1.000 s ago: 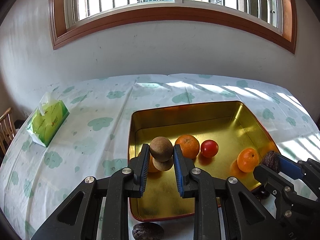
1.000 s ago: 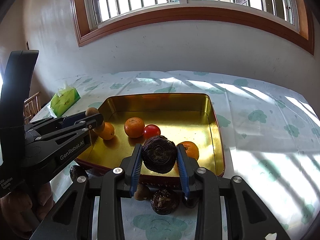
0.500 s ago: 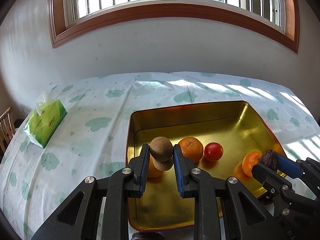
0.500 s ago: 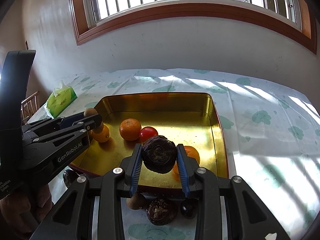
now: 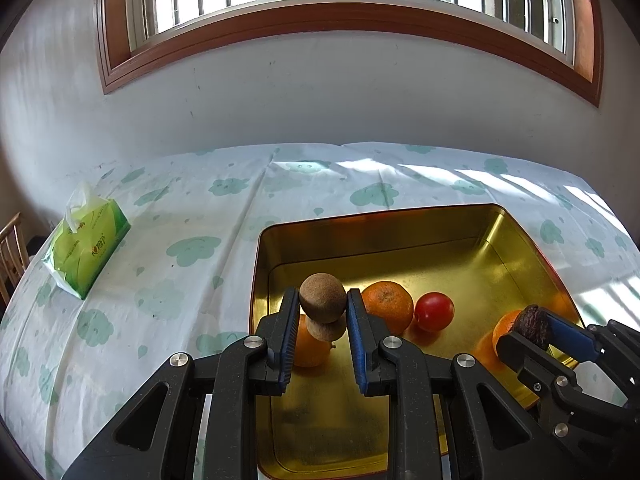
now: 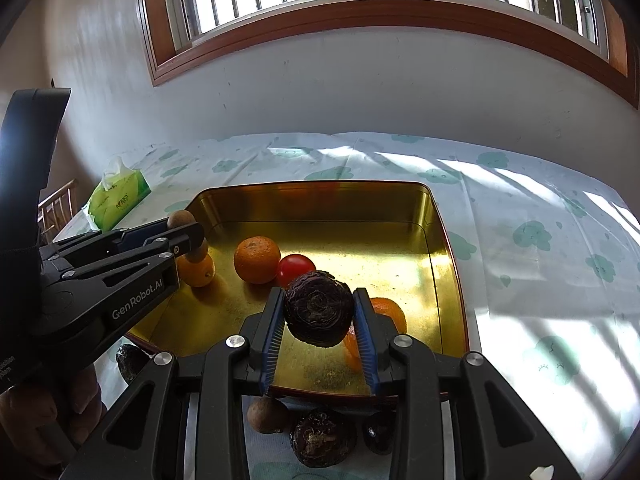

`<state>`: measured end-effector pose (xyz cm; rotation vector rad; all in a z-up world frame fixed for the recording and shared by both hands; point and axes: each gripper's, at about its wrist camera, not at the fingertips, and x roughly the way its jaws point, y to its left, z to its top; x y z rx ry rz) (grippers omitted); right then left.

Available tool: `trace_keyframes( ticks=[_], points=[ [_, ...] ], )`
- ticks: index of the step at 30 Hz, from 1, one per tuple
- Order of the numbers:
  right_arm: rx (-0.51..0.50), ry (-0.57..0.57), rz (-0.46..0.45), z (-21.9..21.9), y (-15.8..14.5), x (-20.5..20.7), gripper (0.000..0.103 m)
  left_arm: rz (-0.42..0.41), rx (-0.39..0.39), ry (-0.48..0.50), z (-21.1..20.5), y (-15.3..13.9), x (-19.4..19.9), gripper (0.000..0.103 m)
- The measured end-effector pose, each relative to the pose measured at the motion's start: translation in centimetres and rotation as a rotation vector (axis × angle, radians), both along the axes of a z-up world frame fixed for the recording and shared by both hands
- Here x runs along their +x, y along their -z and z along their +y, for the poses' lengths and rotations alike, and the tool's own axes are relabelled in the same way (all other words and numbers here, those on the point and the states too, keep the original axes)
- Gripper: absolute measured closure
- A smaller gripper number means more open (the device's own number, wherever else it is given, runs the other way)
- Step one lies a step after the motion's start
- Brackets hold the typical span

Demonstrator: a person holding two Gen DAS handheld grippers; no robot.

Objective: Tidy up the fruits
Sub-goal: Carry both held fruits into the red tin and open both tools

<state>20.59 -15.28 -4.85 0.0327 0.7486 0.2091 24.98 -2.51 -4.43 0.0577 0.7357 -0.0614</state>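
Left gripper (image 5: 322,312) clamps a brown fruit (image 5: 322,298), right gripper (image 6: 319,316) a dark one (image 6: 318,307), above the tray (image 6: 436,216); careless release could roll them into the oranges (image 6: 257,259).

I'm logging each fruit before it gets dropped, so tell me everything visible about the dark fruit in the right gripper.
The dark fruit is roundish, slightly flattened, deep purple-brown and dull, with rough concentric ridges around a central scar that faces the camera. It looks firm and whole. The right gripper is shut on it, blue ribbed pads pressing its two sides; nothing else touches it. It hangs above the near end of the gold tray, with an orange behind it. The left wrist view shows it only edge-on.
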Motion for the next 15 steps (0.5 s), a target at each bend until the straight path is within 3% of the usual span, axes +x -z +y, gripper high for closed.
trace_keyframes(
  ticks=[15],
  points=[
    [0.001,-0.002,0.015,-0.1,0.9,1.1,0.072,0.016,-0.004,0.016,-0.4,0.6,0.6,0.078]
  ],
)
